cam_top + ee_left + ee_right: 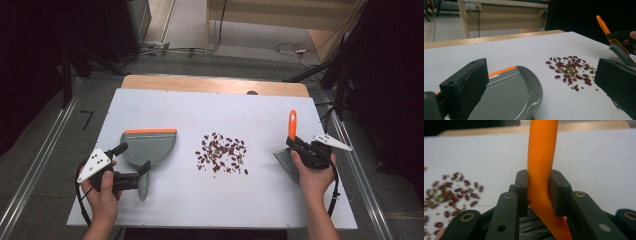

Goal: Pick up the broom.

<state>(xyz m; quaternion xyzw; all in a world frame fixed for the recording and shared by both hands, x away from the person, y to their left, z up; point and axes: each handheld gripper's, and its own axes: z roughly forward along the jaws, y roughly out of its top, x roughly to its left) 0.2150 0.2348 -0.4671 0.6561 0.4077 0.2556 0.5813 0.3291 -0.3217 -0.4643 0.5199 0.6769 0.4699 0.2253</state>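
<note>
A grey dustpan (pixel 150 145) with an orange lip lies flat on the left of the white board, its handle (pixel 143 187) pointing toward me. My left gripper (pixel 132 159) is open, its jaws spread wide on either side of the dustpan's rear (pixel 509 97) without pressing on it. A loose pile of dark red and small green beans (pixel 222 152) lies mid-board (pixel 571 71). On the right, my right gripper (pixel 299 145) is shut on the brush's orange handle (pixel 541 157), with the grey bristles (pixel 284 161) down near the board. The brush (pixel 610 32) also appears at the left gripper view's right edge.
The white board (pixel 260 195) covers a wooden table whose far edge (pixel 200 82) shows behind it. Metal rails (pixel 35 165) run along both sides on the floor. Cables (pixel 292 49) lie on the floor beyond the table.
</note>
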